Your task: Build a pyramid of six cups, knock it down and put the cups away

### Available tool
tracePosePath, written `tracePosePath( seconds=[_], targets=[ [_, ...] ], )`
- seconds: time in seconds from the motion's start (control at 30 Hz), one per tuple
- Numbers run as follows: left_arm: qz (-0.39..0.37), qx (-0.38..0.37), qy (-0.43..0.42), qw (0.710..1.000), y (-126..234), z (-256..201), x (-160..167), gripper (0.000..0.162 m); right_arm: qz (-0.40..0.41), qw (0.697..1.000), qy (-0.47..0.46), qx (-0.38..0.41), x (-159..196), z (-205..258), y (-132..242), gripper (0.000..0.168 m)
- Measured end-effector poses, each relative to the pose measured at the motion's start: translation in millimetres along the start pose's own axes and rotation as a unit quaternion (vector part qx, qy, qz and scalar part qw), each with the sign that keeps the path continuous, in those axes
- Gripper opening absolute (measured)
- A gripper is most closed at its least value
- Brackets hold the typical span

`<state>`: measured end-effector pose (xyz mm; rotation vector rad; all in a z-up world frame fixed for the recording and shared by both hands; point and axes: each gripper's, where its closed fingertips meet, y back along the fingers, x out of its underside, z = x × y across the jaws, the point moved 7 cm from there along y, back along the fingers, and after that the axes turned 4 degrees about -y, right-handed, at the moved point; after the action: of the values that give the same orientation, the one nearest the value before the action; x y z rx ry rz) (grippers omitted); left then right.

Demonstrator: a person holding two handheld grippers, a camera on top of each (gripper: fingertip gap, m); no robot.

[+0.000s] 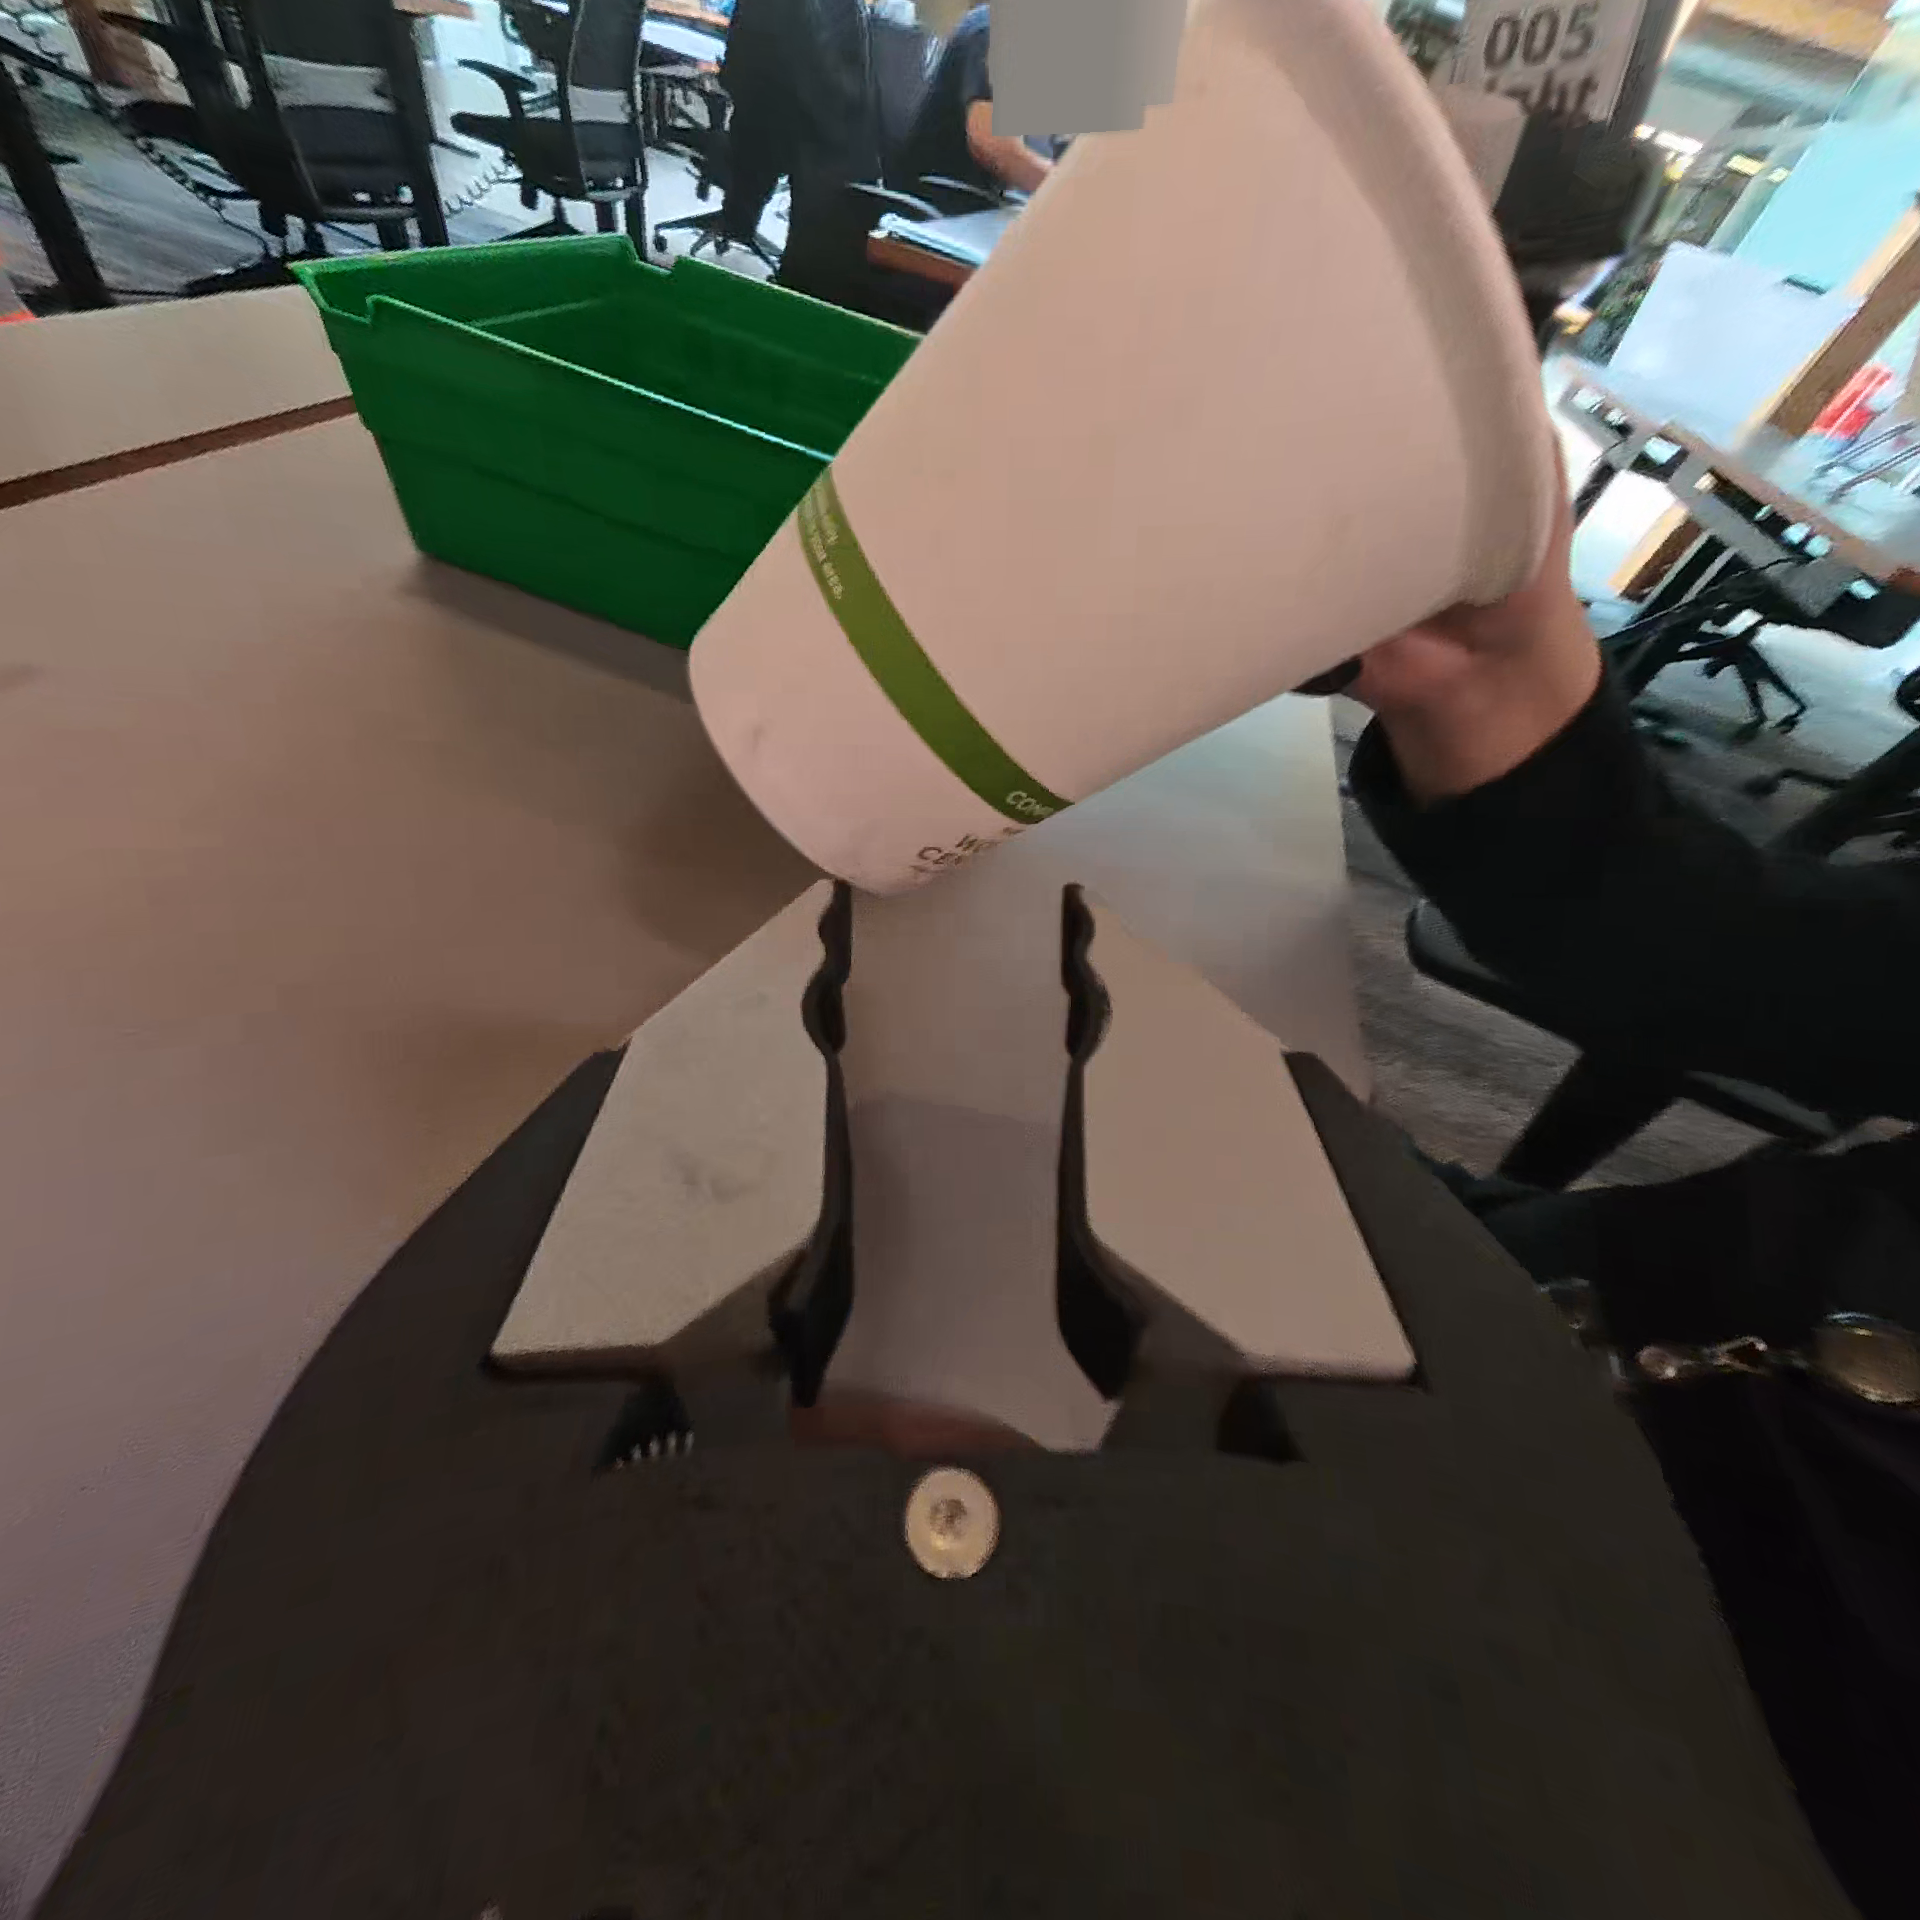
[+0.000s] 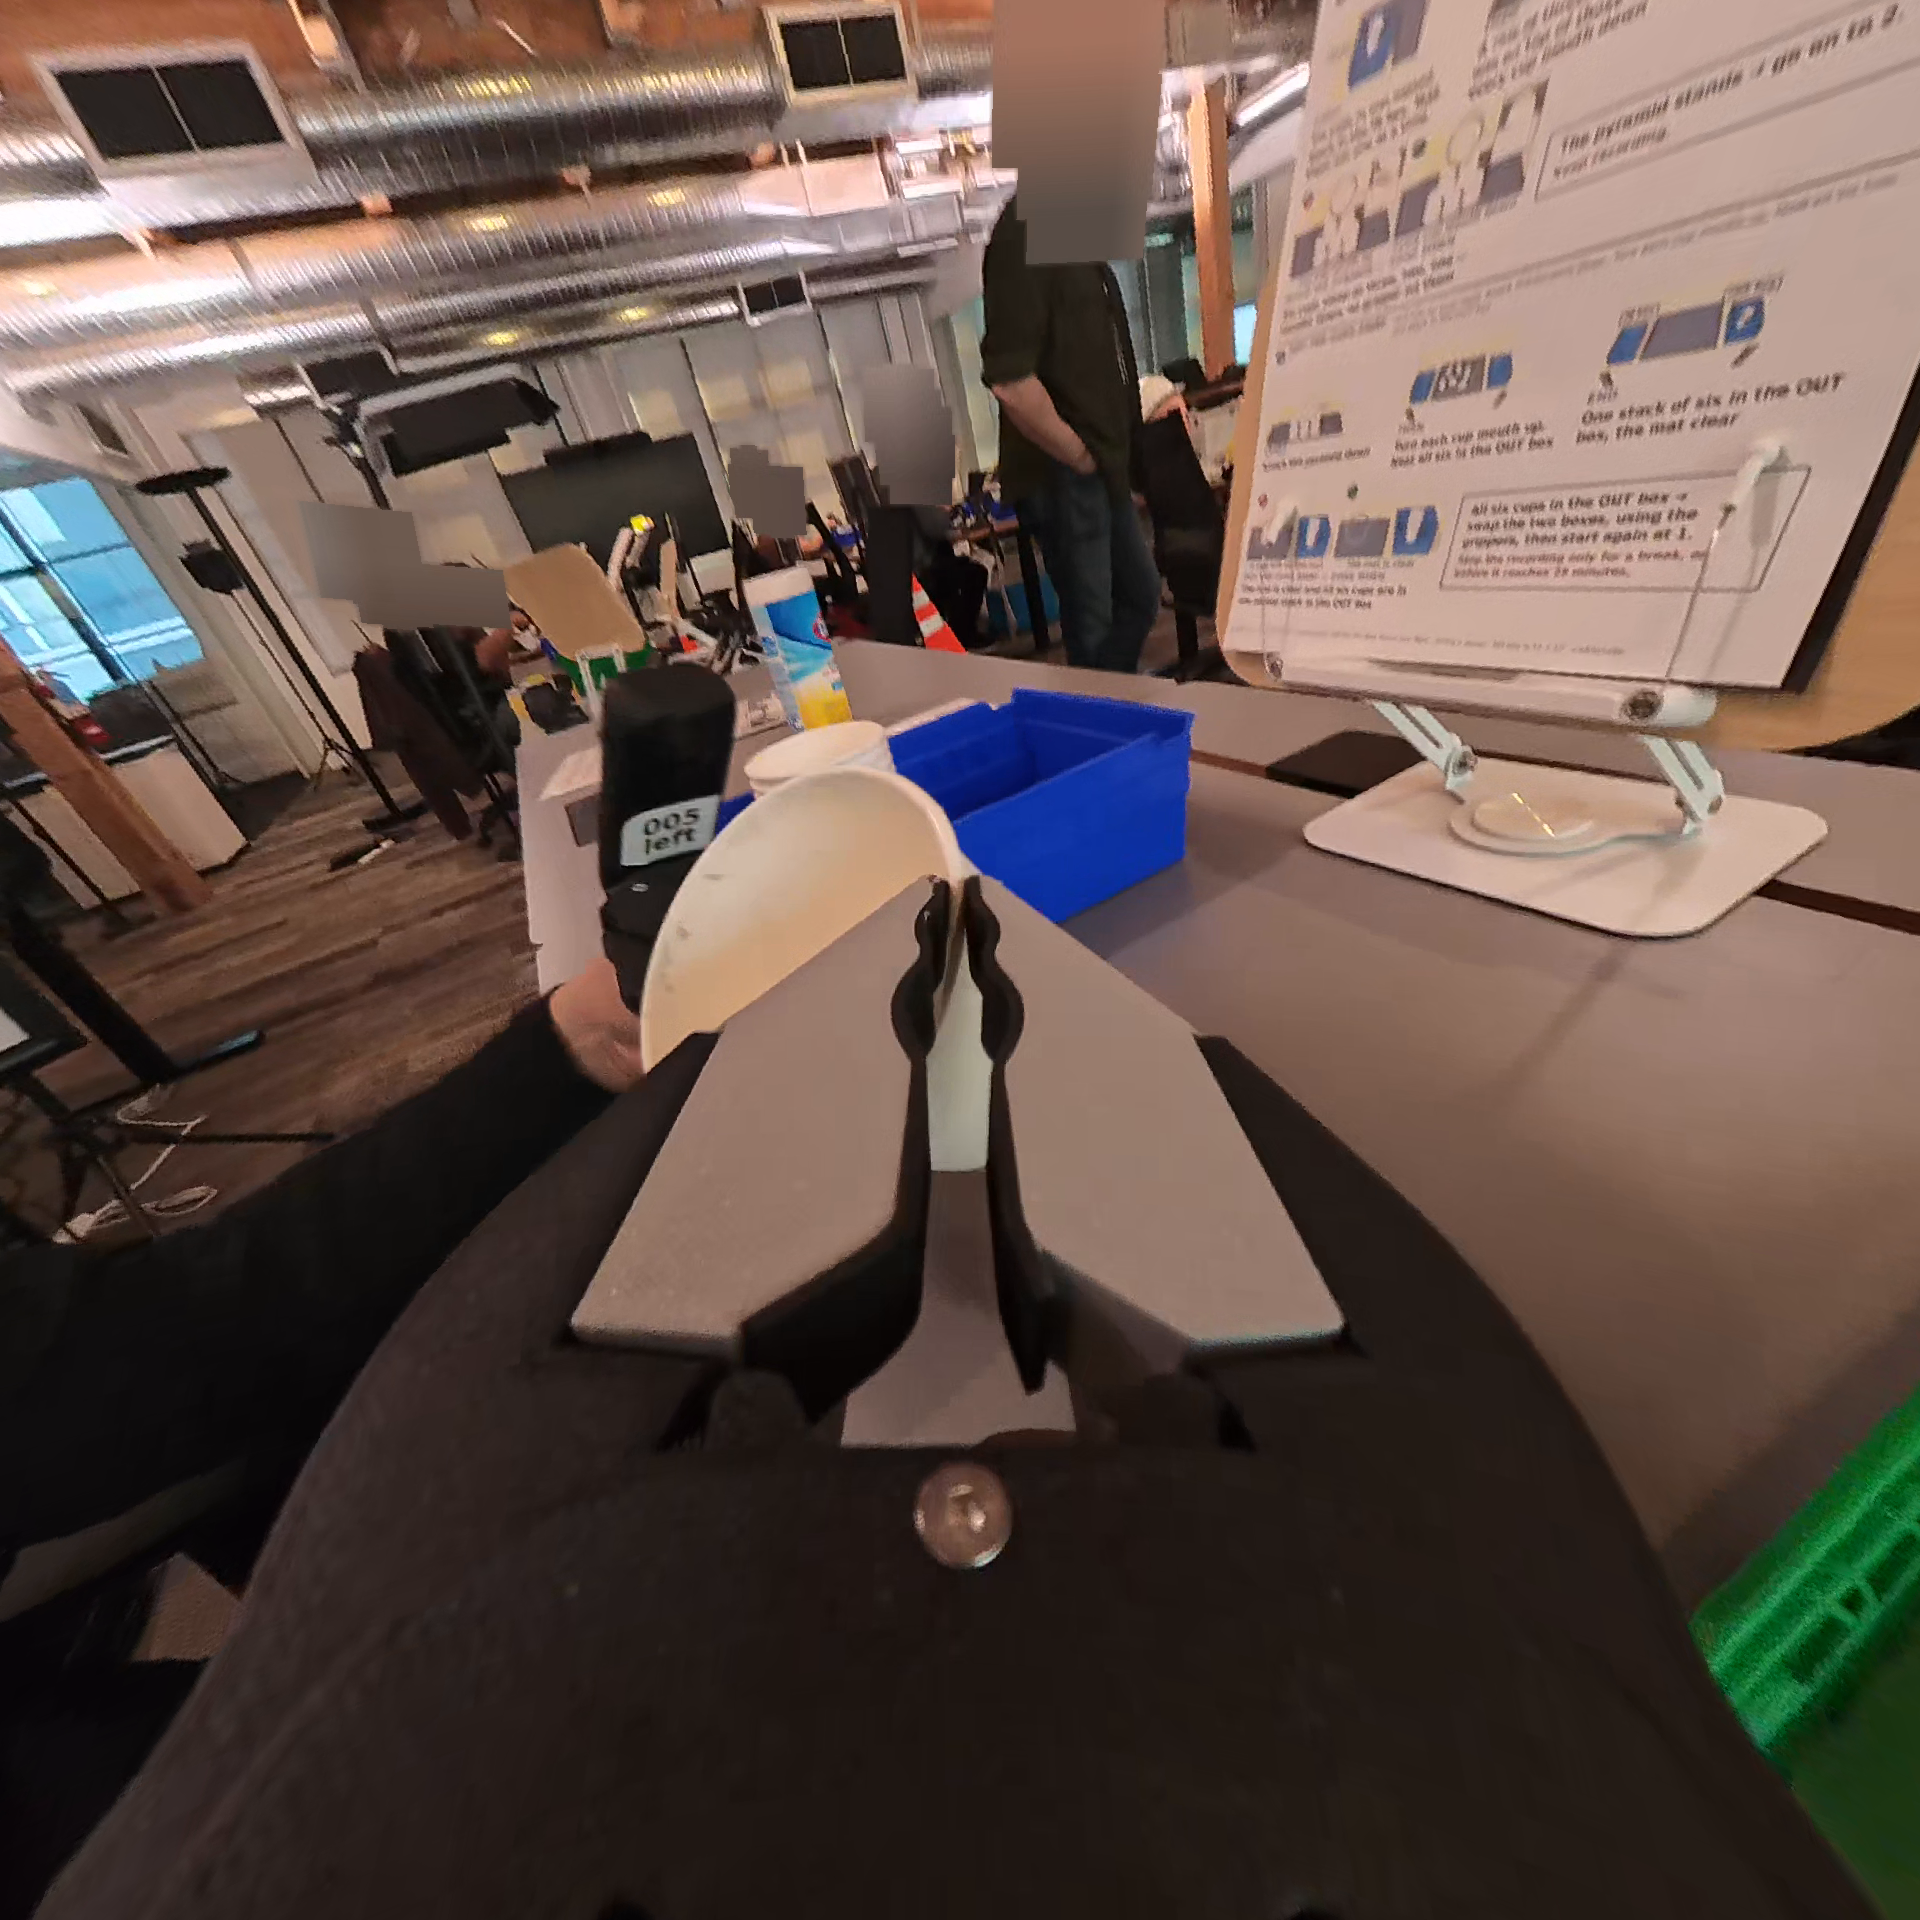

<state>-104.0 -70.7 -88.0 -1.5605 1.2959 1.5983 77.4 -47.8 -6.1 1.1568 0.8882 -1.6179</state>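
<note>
A white paper cup with a green band hangs tilted in the air over the table, its base pointing down toward my left gripper. The left gripper is open and empty, its fingertips just under the cup's base. My right gripper is shut on the cup's wall at the rim; the cup's open mouth faces this camera. A short stack of white cups stands at the blue bin. A green bin sits behind the held cup and looks empty.
The grey table spreads left of the grippers. An instruction board on a white stand is at the back right, with a dark flat object beside it. The green bin's corner is near my right gripper. People and office chairs are beyond the table.
</note>
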Motion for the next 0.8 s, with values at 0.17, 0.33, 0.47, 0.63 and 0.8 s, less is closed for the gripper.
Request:
tracePosePath(
  seconds=[0.17, 0.33, 0.47, 0.63, 0.8],
  targets=[
    [-0.029, 0.023, 0.048, 0.998, -0.8, 4.0, -1.0, 0.043, 0.004, 0.999, 0.034, -0.006, 2.0, 6.7, 2.3, 0.0],
    [-0.055, 0.027, 0.084, 0.995, 3.8, 15.8, 1.8, 0.04, 0.041, 0.996, 0.081, -0.02, 11.0, 12.7, 3.9, 0.0],
    [-0.033, 0.023, 0.067, 0.997, -1.1, 14.7, 8.5, 0.04, 0.059, 0.992, 0.104, -0.042, 18.1, 12.6, 5.9, 0.001],
    [-0.066, 0.064, 0.099, 0.991, 4.8, 13.1, 3.7, 0.043, 0.054, 0.991, 0.104, -0.061, 17.3, 9.2, 14.0, 0.0],
    [-0.089, 0.097, 0.116, 0.984, 5.8, 8.5, 0.3, 0.043, 0.042, 0.988, 0.109, -0.1, 15.1, 14.7, 20.5, 0.001]
  ],
)
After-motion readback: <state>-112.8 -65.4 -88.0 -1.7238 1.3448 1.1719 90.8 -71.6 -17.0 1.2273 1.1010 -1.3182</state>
